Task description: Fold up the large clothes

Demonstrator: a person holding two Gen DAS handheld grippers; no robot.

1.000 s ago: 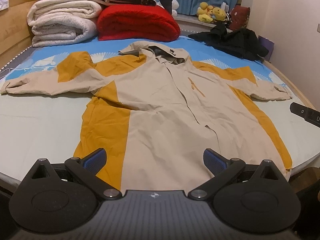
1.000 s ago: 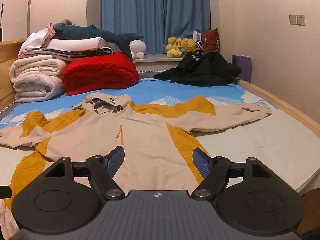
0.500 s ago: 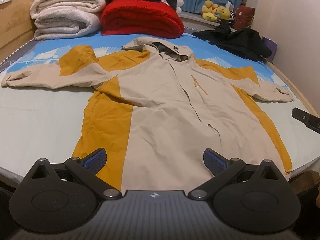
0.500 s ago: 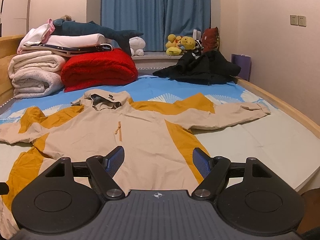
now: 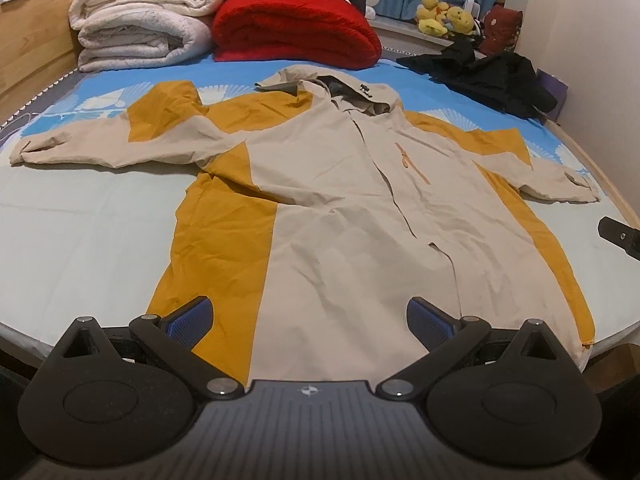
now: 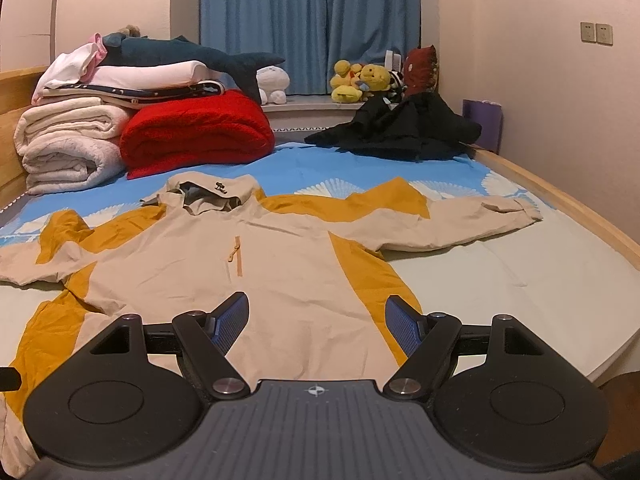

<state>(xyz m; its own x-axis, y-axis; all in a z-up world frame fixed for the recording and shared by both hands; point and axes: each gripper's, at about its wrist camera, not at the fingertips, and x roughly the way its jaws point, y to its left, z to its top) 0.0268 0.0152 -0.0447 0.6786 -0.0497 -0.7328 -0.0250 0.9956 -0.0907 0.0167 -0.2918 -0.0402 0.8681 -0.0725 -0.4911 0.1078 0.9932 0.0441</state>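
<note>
left wrist view: the left gripper point(image 5: 308, 320) hangs over the jacket's hem, jaws spread wide, blue pads point(image 5: 188, 320) clear of the cloth, nothing held. the beige and mustard jacket point(image 5: 360, 208) lies flat, front up, on the bed point(image 5: 80, 220), sleeves out toward 9 and 3 o'clock, hood at 12. a black piece at 3 o'clock looks like the other gripper's edge. past the hood, at 11 o'clock, sit rolled white quilts point(image 5: 140, 28) with a red blanket point(image 5: 296, 28) just beside them; a black garment point(image 5: 492, 76) is heaped at 1 o'clock.

right wrist view: the right gripper point(image 6: 318, 322) is released too, fingers wide apart and empty, poised above the jacket's point(image 6: 280, 264) lower right panel. the hood points to 11 o'clock, one sleeve runs to 2 o'clock. blue curtains point(image 6: 308, 24) hang at 12, yellow plush toys point(image 6: 360, 80) on the sill, a plush shark point(image 6: 192, 56) atop the bedding pile at 10.
</note>
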